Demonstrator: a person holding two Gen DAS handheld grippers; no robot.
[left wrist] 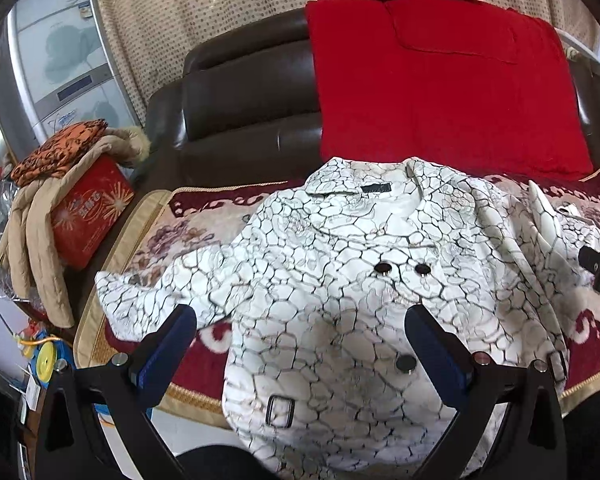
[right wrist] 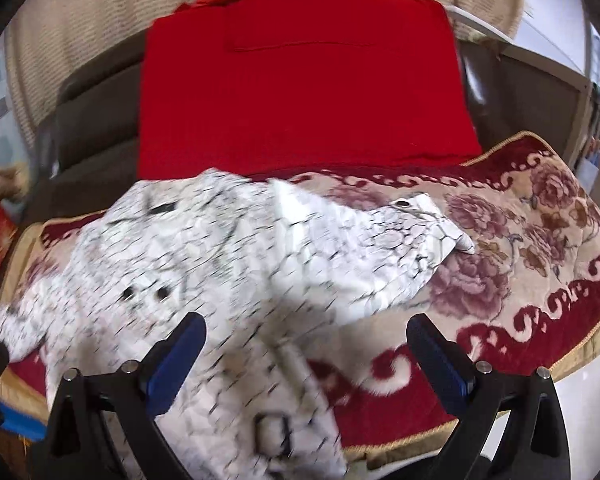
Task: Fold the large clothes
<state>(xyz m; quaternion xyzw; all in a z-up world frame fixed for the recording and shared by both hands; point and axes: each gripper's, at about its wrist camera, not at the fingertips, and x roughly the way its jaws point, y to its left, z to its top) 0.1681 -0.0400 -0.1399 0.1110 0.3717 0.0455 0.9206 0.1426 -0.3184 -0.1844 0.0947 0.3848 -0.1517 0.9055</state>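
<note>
The white crackle-print jacket (left wrist: 332, 304) lies spread front-up on the sofa's floral cover (right wrist: 540, 240), sleeves still out and no fold apparent, with left gripper (left wrist: 300, 344) and right gripper (right wrist: 306, 354) both released above it.

a dark brown leather sofa (left wrist: 235, 112) fills the middle of the frame; a red and cream floral cover (right wrist: 540, 240) lies over its seat, a white crackle-print jacket (left wrist: 340, 280) spread on it, 1 red quilted cloth (left wrist: 440, 80) draped down the backrest at upper right
</note>
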